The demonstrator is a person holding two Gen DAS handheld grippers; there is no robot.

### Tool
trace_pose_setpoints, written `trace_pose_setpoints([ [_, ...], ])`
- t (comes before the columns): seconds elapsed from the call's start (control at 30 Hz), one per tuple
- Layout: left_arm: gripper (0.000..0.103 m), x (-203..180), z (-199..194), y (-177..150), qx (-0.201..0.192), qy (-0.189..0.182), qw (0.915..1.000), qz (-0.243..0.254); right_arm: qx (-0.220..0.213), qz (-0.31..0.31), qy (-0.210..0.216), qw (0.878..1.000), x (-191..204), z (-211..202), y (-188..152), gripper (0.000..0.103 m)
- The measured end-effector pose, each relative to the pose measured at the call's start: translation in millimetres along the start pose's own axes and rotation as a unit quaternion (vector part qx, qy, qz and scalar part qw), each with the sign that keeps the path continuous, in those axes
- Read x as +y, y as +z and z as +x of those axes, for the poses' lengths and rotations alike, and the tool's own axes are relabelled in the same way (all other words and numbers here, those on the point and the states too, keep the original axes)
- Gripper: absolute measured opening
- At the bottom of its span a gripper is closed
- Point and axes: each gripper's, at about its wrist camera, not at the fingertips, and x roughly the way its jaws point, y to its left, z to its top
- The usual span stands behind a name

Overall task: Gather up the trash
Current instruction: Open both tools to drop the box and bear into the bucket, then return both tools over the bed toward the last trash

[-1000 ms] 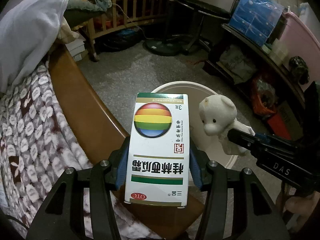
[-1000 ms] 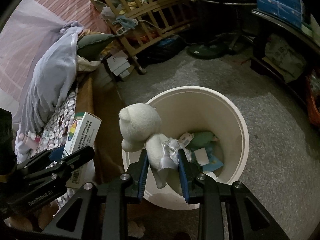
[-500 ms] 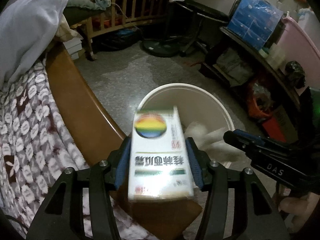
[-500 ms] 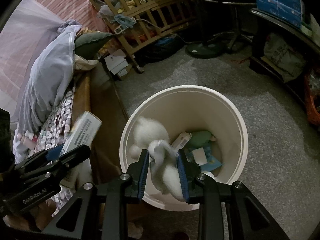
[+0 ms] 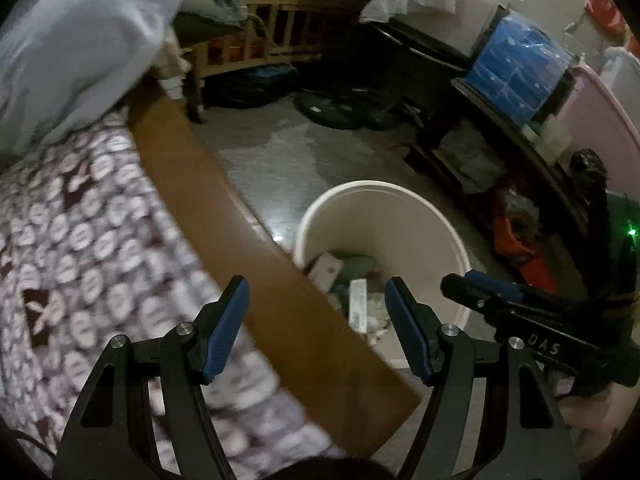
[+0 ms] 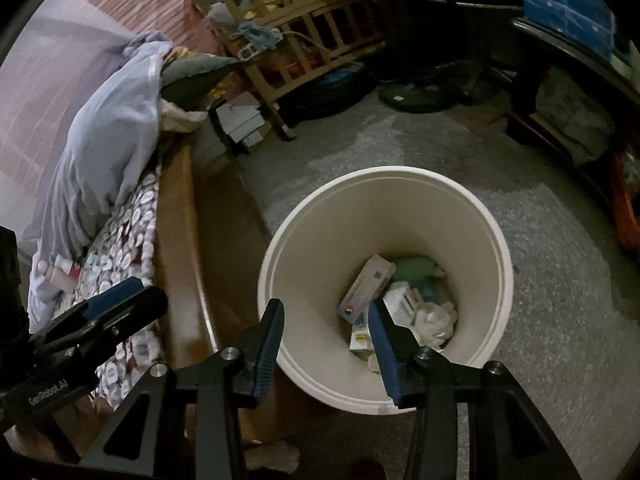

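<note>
Right wrist view: right hand-held gripper [image 6: 326, 334] jaws apart, empty, over white bin [image 6: 496, 240] — medicine box [image 6: 366, 284] lies inside. Left hand-held gripper [image 5: 316, 328] also spread, empty, by bed edge [image 5: 224, 216].

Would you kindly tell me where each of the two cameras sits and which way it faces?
Left wrist: on the left claw, over the bed edge, facing down toward the bin; both its fingers and the right claw show.
Right wrist: on the right claw, above the bin, looking into it; its fingers and the left claw show.
Shared: bin, bed, crib, each other's claw.
</note>
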Motion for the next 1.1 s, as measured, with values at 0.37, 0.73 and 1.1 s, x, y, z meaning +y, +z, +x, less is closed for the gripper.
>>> trace_pose_setpoints([
  [0.37, 0.069, 123.4, -61.1, -39.7, -0.02, 0.126, 0.9899, -0.062, 0.034, -0.093, 0.028, 0.995, 92.8, 30.5, -6.6, 0.042],
  [0.73, 0.07, 296.1, -128.2, -90.6, -0.037, 0.249, 0.9501, -0.185, 0.062, -0.204, 0.094, 0.972, 226.9, 59.4, -20.5, 0.062],
  [1.1, 0.071, 379.8, -100.1, -99.8, -0.016, 0.181, 0.9515, -0.249, 0.073, -0.298, 0.107, 0.946, 346.1, 119.6, -8.5, 0.064],
])
